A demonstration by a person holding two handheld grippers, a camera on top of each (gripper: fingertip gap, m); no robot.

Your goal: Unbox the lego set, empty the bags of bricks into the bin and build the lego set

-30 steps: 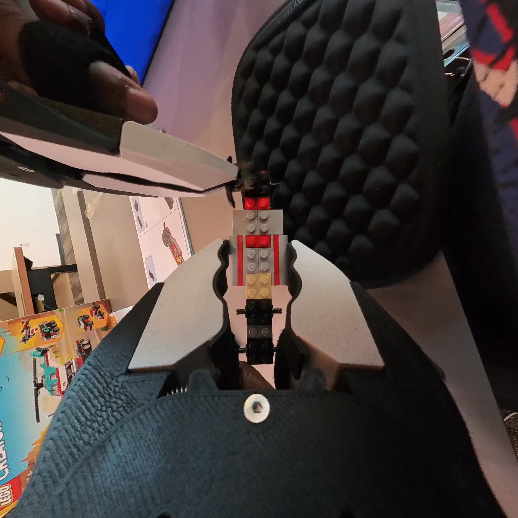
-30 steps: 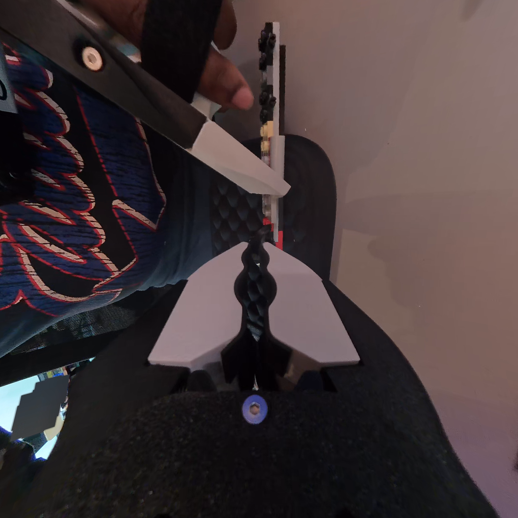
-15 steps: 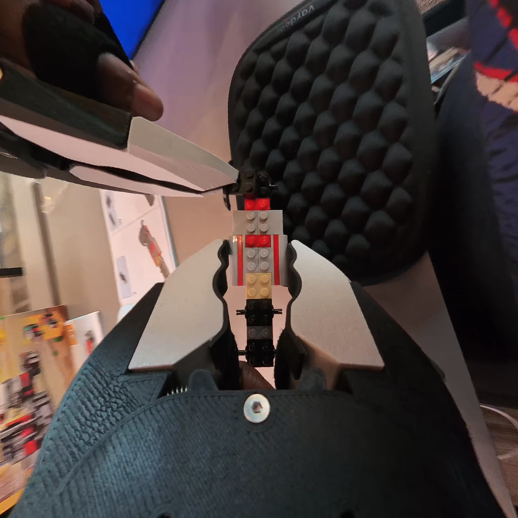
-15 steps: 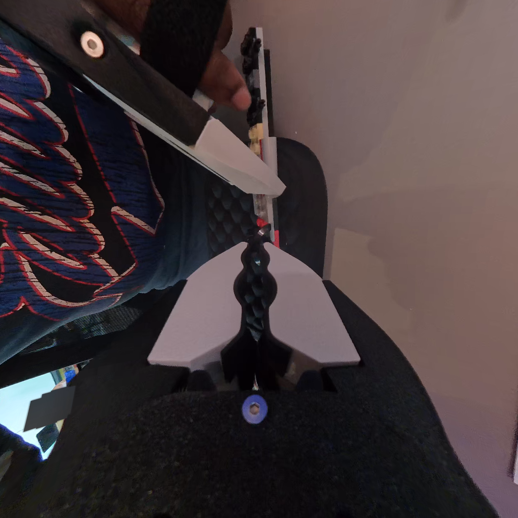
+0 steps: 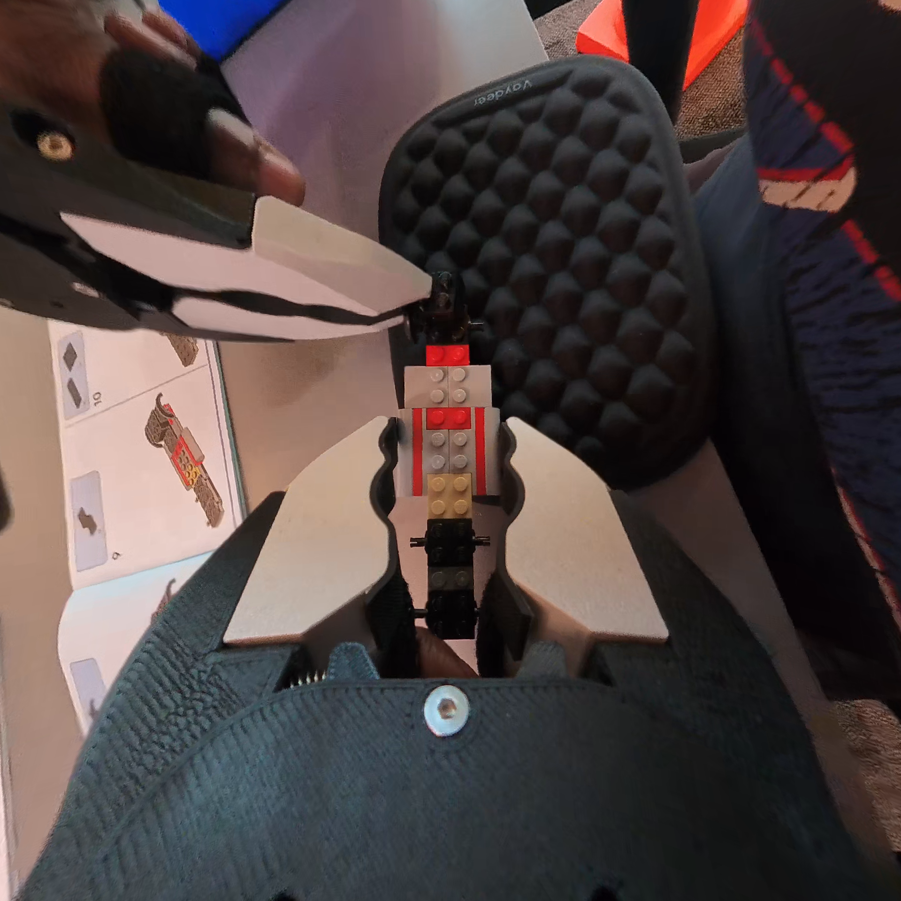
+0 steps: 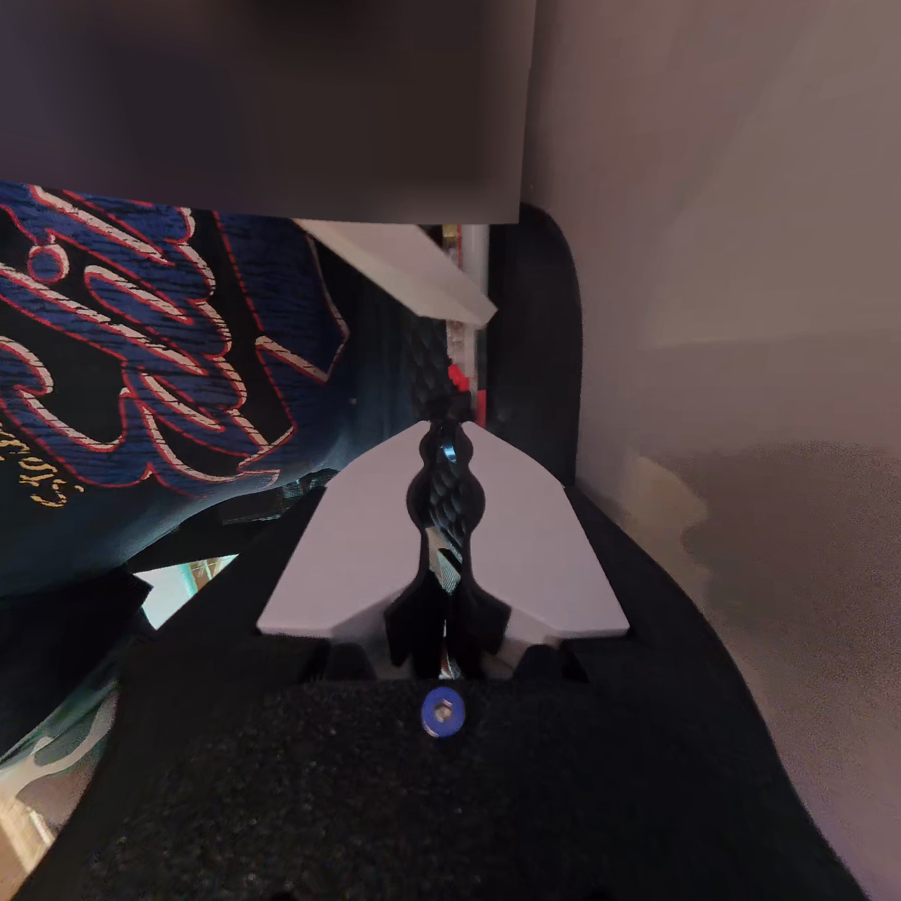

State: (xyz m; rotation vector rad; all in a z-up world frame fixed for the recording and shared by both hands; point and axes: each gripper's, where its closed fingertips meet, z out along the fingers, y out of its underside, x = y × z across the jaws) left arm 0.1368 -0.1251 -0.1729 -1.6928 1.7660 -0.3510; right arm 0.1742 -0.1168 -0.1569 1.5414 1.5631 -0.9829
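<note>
My left gripper (image 5: 448,429) is shut on the long lego build (image 5: 448,453), a narrow strip of grey, red, tan and black bricks that points away from the camera. My right gripper (image 5: 414,302) comes in from the left and is shut on a small black piece (image 5: 443,307) at the build's far end, just past the red brick. In the right wrist view the right gripper (image 6: 446,426) has its fingers together at the build's end (image 6: 470,292), seen edge-on. A left gripper finger (image 6: 414,273) crosses above it.
A black dimpled cushion (image 5: 560,268) lies behind the build. The open instruction booklet (image 5: 146,463) lies on the table at left. A person's dark blue printed shirt (image 6: 146,341) is close by. An orange object (image 5: 634,29) sits at the top right.
Both grippers have kept their hold and swung together. The lego box has left the left wrist view and the booklet now fills that side. The right gripper's tips sit closer on the build's end.
</note>
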